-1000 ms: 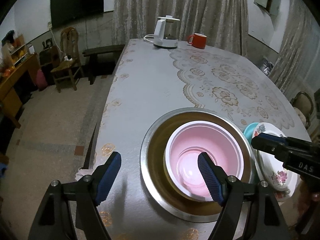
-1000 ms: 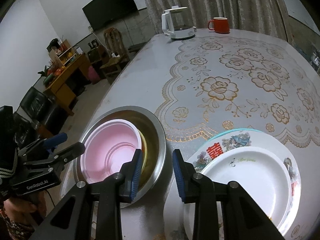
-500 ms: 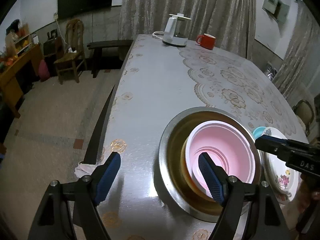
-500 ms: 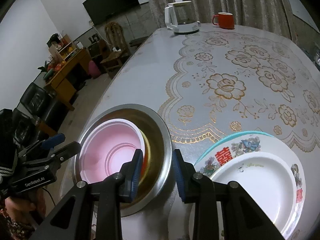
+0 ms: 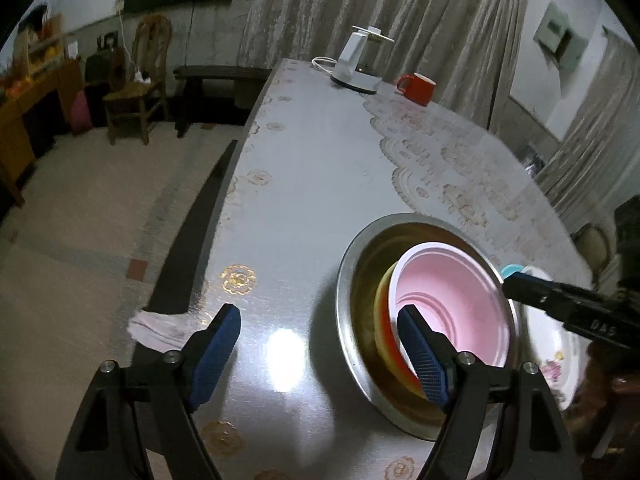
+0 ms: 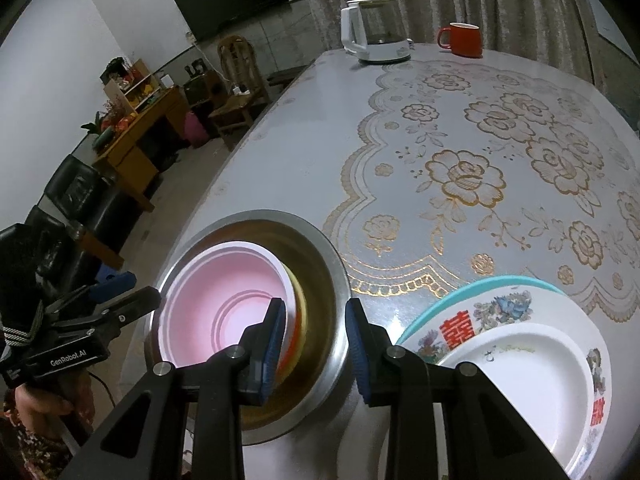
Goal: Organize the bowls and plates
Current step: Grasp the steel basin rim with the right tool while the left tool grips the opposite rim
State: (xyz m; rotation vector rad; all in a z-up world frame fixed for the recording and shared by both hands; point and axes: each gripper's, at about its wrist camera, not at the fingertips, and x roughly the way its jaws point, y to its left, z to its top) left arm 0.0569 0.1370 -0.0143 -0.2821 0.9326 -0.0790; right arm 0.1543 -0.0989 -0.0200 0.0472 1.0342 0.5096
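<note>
1. A steel basin point(image 6: 320, 248) sits at the near left edge of the counter point(image 6: 328, 128); inside it a pink bowl point(image 6: 224, 300) leans tilted on a yellow and an orange dish nested beneath it.
2. Just right of the basin, a white plate point(image 6: 532, 376) lies in a flower-patterned plate point(image 6: 504, 308), which rests on a teal dish point(image 6: 472, 286).
3. The left gripper point(image 5: 320, 354) has its fingers spread wide and empty, one over bare counter, the other in front of the pink bowl's rim.
4. The right gripper point(image 6: 316, 340) has its fingers narrowly parted above the basin's near right rim; whether they touch it cannot be told.
5. A kettle point(image 6: 374, 32) and a red mug point(image 6: 464, 40) stand at the far end.
</note>
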